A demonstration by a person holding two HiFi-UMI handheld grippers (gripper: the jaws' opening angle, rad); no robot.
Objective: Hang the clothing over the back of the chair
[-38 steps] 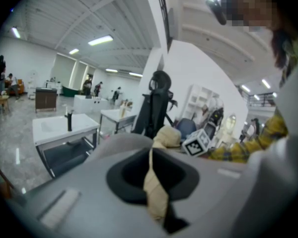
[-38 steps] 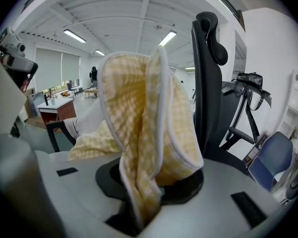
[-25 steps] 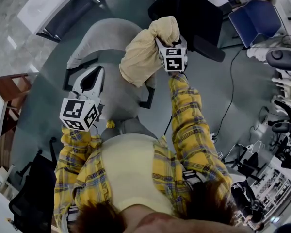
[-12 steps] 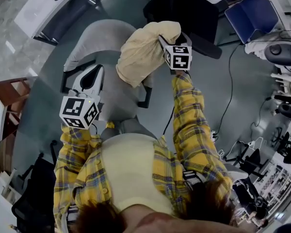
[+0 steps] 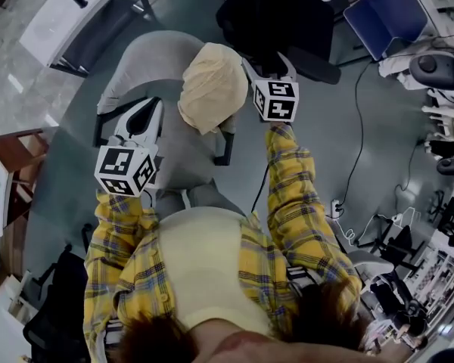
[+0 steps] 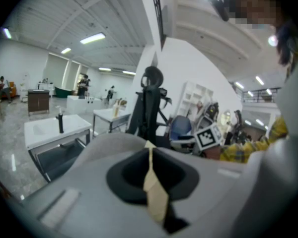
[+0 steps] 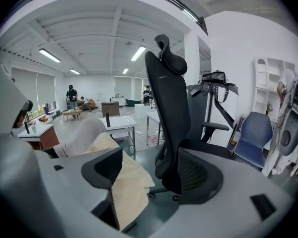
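Note:
The cream clothing (image 5: 210,85) lies bunched on the right end of the grey chair's back (image 5: 147,63). My right gripper (image 5: 261,70) hovers just to its right. Its jaws have just been opening and now stand wide open (image 7: 151,167). A fold of the clothing (image 7: 129,192) still hangs against the left pad, while the right pad is bare. My left gripper (image 5: 151,108) sits over the chair's seat, shut (image 6: 150,152), with a thin cream cloth strip (image 6: 154,192) pinched between its pads. The head view shows no link from that strip to the bundle.
A black office chair (image 5: 280,13) stands just behind the grey one, tall ahead of my right gripper (image 7: 171,108). There is a blue chair (image 5: 382,13) to the far right, a white desk (image 5: 76,6) at upper left, and wooden furniture (image 5: 15,138) at the left. Cables (image 5: 356,165) trail over the floor.
The clothing, earlier draped over my right gripper's jaws, has slid off to their left and bunched on the chair back. My right gripper has drawn back a little. The left has stayed put.

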